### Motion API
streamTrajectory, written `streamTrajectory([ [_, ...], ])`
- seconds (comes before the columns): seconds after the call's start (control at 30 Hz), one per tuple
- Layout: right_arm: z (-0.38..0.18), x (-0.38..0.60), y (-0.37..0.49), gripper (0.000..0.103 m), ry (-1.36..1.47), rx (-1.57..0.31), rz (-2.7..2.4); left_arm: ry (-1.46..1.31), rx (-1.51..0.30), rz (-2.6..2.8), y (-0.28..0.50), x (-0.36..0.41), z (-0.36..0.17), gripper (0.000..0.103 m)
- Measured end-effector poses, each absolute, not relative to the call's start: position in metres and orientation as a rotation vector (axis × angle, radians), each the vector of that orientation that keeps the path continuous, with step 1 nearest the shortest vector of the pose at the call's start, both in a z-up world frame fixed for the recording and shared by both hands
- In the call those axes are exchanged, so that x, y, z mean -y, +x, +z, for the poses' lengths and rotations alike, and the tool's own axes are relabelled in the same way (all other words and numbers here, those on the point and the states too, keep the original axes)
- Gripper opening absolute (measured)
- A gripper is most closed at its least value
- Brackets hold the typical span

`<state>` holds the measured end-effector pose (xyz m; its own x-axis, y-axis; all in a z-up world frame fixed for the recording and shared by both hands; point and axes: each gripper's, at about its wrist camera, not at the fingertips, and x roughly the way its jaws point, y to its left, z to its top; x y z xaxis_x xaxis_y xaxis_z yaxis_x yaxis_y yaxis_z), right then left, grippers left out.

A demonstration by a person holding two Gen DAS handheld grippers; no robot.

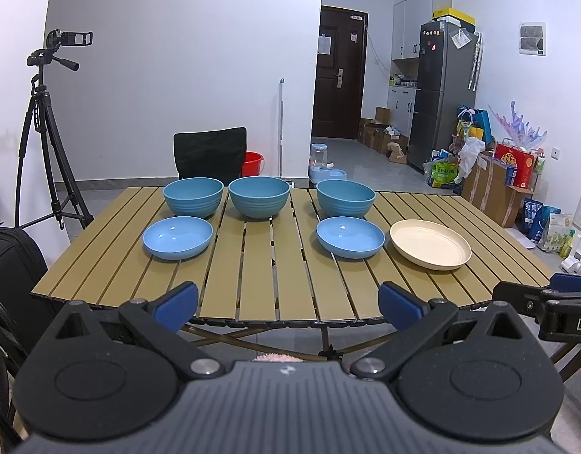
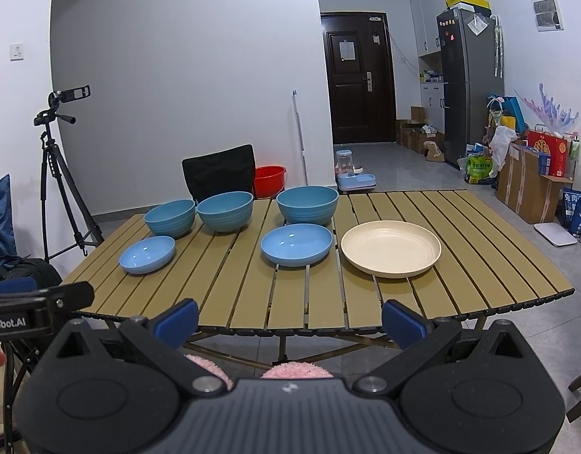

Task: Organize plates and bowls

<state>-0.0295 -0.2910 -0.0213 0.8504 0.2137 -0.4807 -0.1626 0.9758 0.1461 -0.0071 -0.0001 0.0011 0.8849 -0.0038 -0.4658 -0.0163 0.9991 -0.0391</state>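
So nothing's been picked up yet: both tools hang back off the near edge of the slatted table (image 1: 260,265), and the left gripper (image 1: 288,304) and right gripper (image 2: 290,321) both have their blue pads spread wide with nothing between them. The dishes sit in two rows. At the back are three deep blue bowls: left bowl (image 1: 192,196), middle bowl (image 1: 259,197), right bowl (image 1: 345,198). In front of them are two shallow blue dishes, the left shallow dish (image 1: 177,237) and right shallow dish (image 1: 350,237), with the cream plate (image 2: 391,248) just beside the right one, none of them touching as far as I can tell. My guess is the job is nesting like with like, so the first step is probably grabbing one deep bowl by its rim. I'd come in over the near rim with one finger inside and one outside, pinch the wall and lift straight up before moving sideways, so it doesn't clip its neighbour. The left and middle bowls look close together from the right wrist view, so watch that gap. On orientation: everything is upright with its opening facing up, and it's all round, so there's no long axis to line up with; any rim angle works. The plate is very shallow, so its low rim will be the fiddly pinch.
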Motion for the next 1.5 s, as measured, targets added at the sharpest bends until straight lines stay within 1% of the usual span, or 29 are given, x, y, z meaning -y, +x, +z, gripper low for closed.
streamTrajectory([
  [0.7,-0.0117,0.2858,-0.0288,0.103,0.093,-0.509,0.203,-0.039,-0.484,0.005,-0.0098,0.0019,0.0018,0.103],
  [1.5,-0.0163,0.2887,-0.0333,0.103,0.093,-0.504,0.205,-0.038,-0.484,0.007,-0.0113,0.0015,0.0009,0.103],
])
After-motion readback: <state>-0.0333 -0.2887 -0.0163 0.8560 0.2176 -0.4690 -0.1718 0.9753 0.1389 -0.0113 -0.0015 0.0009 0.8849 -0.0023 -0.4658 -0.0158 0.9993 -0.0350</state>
